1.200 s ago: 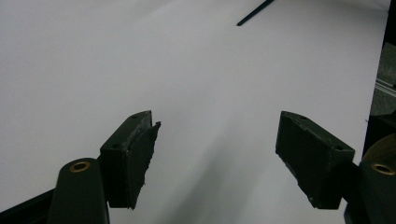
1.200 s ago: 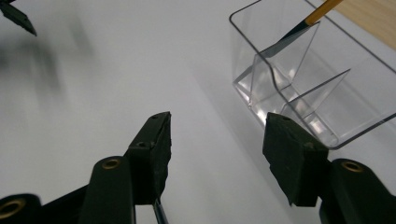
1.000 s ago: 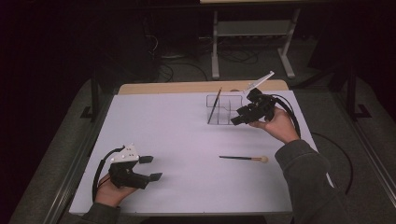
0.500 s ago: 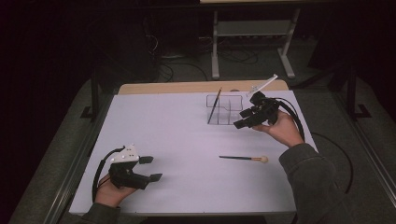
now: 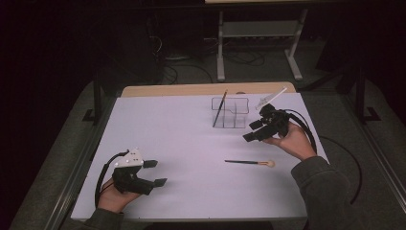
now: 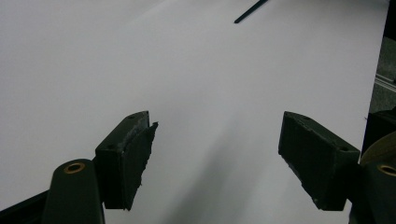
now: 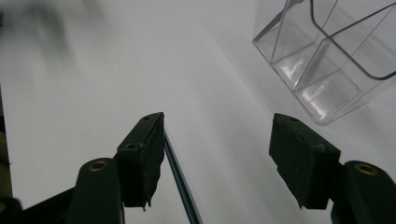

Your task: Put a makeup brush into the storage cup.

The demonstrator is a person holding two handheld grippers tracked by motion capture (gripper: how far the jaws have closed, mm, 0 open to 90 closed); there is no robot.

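Note:
A thin dark brush (image 5: pixel 246 162) with a pale tip lies flat on the white table (image 5: pixel 182 143), right of centre. My right gripper (image 5: pixel 252 131) hovers just beyond it, beside a clear divided box (image 5: pixel 235 115). Its jaws have just been opening and nothing is between the pads. In the right gripper view the brush handle (image 7: pixel 181 186) runs along the table by the left jaw of the right gripper (image 7: pixel 217 156), and the box (image 7: pixel 327 60) is at upper right. My left gripper (image 5: pixel 155 172) rests open at the front left; the left gripper (image 6: pixel 217 163) holds nothing.
A second dark brush (image 5: pixel 220 108) stands tilted in the left compartment of the box. The brush tip (image 6: pixel 250 11) shows far off in the left gripper view. A wooden strip (image 5: pixel 206 89) edges the table's far side, and a metal stand (image 5: pixel 258 33) is behind it.
My right gripper has come away from the clear box, lower and nearer to the person, toward the lying brush. The left gripper has stayed where it was.

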